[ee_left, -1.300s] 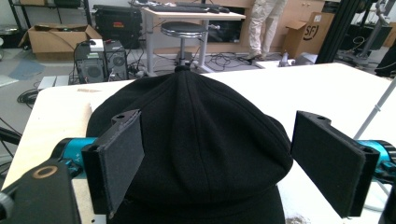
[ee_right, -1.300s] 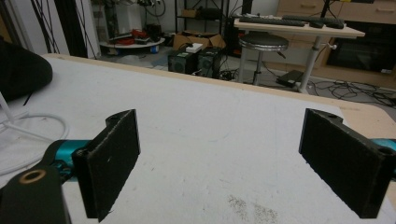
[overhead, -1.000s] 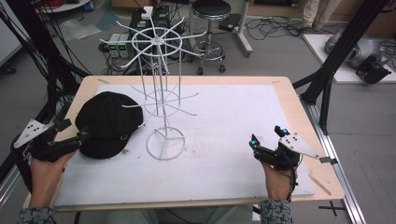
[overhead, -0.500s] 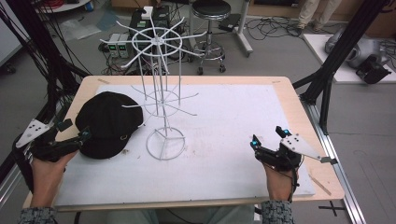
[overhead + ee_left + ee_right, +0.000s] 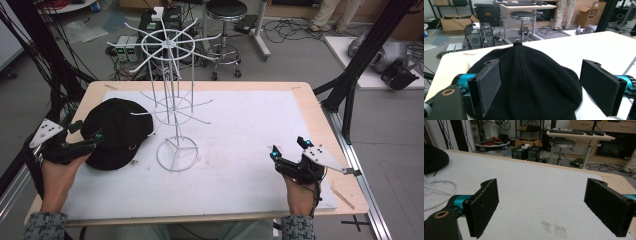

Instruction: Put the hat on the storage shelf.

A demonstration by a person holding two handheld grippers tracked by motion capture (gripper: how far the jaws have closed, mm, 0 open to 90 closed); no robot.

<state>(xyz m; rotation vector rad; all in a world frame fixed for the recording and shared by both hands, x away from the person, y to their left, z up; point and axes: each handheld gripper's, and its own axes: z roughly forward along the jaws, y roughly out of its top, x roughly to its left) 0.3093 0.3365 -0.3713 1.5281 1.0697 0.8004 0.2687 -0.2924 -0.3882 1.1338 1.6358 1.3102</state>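
Black cap [image 5: 116,131] is lying at the counter's [image 5: 240,125] left, reaching between the spread left tongs [image 5: 85,134]. White wire rack [image 5: 175,115] is standing just right of it, mid-counter. Right tongs [image 5: 289,146] are hovering spread, well apart at the near right, gripping nothing.

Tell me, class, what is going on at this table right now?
A person holds a gripper in each hand. The left gripper, jaws open, is at the near edge of a black cap lying beside a white wire rack. The right gripper hangs open over the bare white mat.
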